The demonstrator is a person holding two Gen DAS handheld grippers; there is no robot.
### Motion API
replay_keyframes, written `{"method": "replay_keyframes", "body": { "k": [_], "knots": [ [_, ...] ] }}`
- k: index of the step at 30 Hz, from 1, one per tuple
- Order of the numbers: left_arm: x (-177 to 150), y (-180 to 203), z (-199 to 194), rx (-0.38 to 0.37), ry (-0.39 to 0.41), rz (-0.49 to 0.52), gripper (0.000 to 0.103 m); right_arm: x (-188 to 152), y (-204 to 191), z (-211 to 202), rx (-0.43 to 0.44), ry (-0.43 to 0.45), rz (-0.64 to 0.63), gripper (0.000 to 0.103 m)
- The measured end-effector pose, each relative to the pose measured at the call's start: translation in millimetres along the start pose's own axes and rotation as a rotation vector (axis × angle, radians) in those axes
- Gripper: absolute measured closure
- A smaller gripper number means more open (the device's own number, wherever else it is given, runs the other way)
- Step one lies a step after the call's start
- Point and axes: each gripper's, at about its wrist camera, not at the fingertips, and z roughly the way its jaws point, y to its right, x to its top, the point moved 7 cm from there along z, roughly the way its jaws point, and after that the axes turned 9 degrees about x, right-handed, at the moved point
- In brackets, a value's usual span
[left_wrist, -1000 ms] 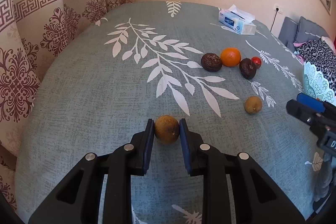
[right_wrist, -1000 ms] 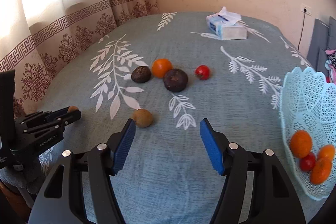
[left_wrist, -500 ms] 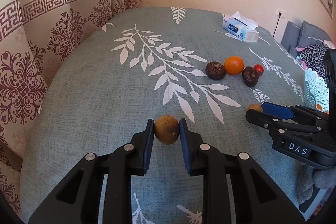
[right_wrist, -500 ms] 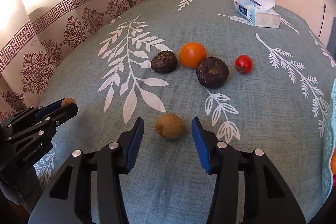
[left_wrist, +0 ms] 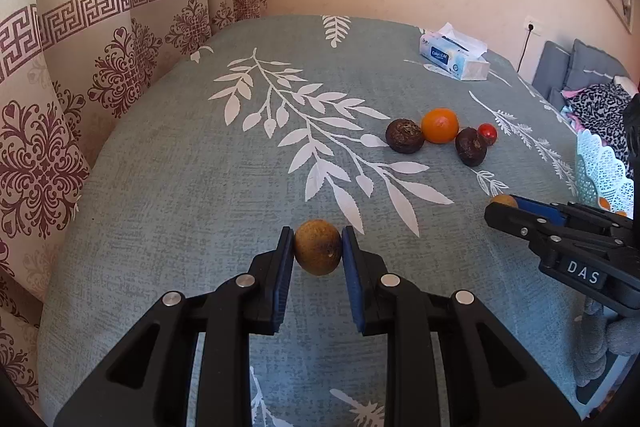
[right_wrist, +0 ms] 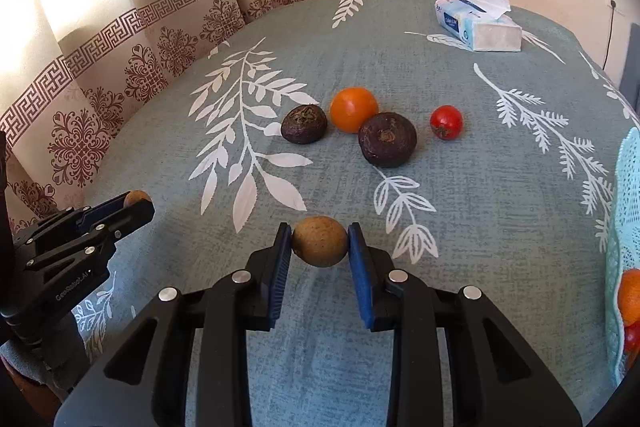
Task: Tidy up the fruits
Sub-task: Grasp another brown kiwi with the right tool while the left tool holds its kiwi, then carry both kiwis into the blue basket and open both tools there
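My left gripper (left_wrist: pixel 317 251) is shut on a brown round fruit (left_wrist: pixel 318 247) and holds it above the cloth. My right gripper (right_wrist: pixel 319 242) is shut on a second brown round fruit (right_wrist: pixel 319 241) that sits low on the cloth. Beyond it lie a dark fruit (right_wrist: pixel 304 123), an orange (right_wrist: pixel 353 109), a larger dark fruit (right_wrist: pixel 387 139) and a small red tomato (right_wrist: pixel 446 121). A pale blue lace basket (right_wrist: pixel 624 227) at the right edge holds oranges and a red fruit. The left gripper shows in the right wrist view (right_wrist: pixel 136 205); the right gripper shows in the left wrist view (left_wrist: pixel 508 209).
The table wears a grey-green cloth (right_wrist: pixel 480 211) with white leaf prints. A tissue box (right_wrist: pixel 480 27) stands at the far side. Patterned curtains (left_wrist: pixel 80 67) hang along the left. A sofa with clothes (left_wrist: pixel 592 91) lies to the right.
My right gripper moved forward and down to the brown fruit and closed on it. My left gripper kept its fruit and rose a little.
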Motion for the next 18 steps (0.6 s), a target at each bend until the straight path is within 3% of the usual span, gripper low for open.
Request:
{"method": "replay_keyframes", "body": {
  "k": [18],
  "knots": [
    [3, 27, -15, -0.043, 0.023, 0.025, 0.078, 0, 59, -108, -0.103, 0.199, 0.112, 0.073]
  ]
}}
